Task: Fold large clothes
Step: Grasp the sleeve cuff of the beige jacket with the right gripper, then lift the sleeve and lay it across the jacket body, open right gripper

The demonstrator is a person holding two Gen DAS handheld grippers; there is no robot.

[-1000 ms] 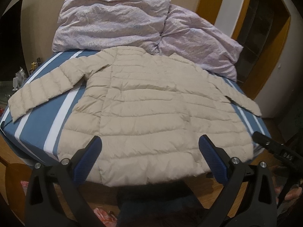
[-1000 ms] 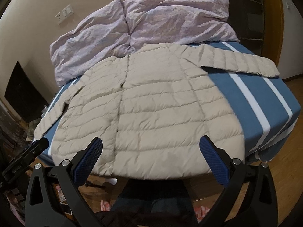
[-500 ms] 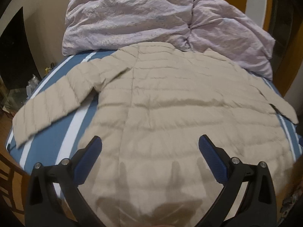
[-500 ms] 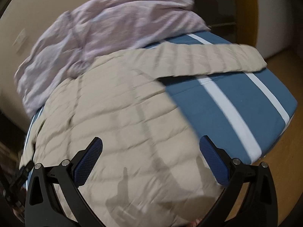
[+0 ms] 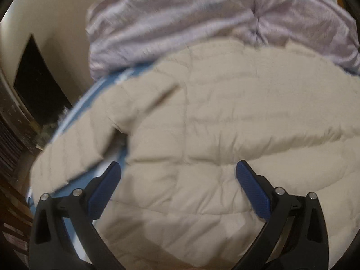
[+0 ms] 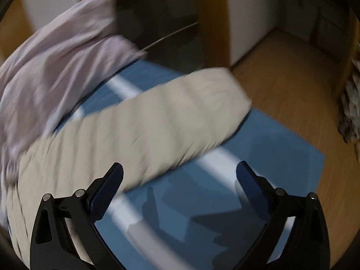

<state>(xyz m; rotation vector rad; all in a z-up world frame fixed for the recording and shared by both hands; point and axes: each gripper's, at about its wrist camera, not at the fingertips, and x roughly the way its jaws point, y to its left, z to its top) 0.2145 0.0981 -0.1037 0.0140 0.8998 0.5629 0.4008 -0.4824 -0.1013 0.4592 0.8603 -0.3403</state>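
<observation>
Left wrist view: my left gripper point(image 5: 177, 168) has its jaws spread wide over the beige puffer jacket point(image 5: 225, 123), holding nothing; whether they touch the fabric I cannot tell; the jacket lies flat on the bed point(image 5: 90, 96), a lilac duvet point(image 5: 202, 15) bunched beyond it. Right wrist view, blurred: my right gripper point(image 6: 180, 171) is likewise wide open and empty above the blue striped sheet point(image 6: 258, 148); the jacket's sleeve point(image 6: 168, 112) stretches across just ahead; wooden floor point(image 6: 288, 74) lies past the bed's edge.
</observation>
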